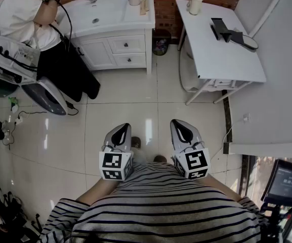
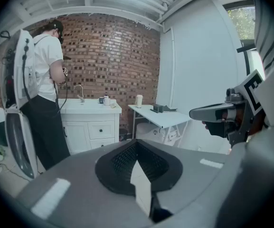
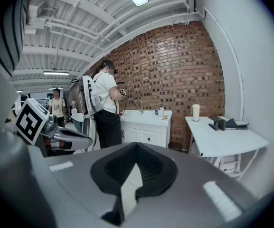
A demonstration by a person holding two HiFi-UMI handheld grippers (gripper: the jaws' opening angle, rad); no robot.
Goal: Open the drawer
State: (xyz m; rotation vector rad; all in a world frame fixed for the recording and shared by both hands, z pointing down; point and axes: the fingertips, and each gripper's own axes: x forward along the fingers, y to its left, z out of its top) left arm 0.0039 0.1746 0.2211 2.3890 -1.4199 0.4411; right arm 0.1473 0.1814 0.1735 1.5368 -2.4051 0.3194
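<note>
A white vanity cabinet (image 1: 113, 19) stands at the far wall, well ahead of me across the tiled floor. Its two small drawers (image 1: 127, 44), each with a dark knob, are closed; they also show in the left gripper view (image 2: 101, 129) and the right gripper view (image 3: 150, 137). My left gripper (image 1: 121, 131) and right gripper (image 1: 180, 128) are held side by side close to my striped shirt, both pointing toward the cabinet and slightly down. Each has its jaws shut with nothing between them, as seen from the left gripper (image 2: 136, 145) and the right gripper (image 3: 136, 147).
A person (image 1: 19, 19) in a white top stands at the cabinet's left end, beside a grey salon chair (image 1: 39, 90). A white folding table (image 1: 221, 49) with a cup (image 1: 195, 3) stands at the right. A dark bin (image 1: 160, 42) sits between cabinet and table.
</note>
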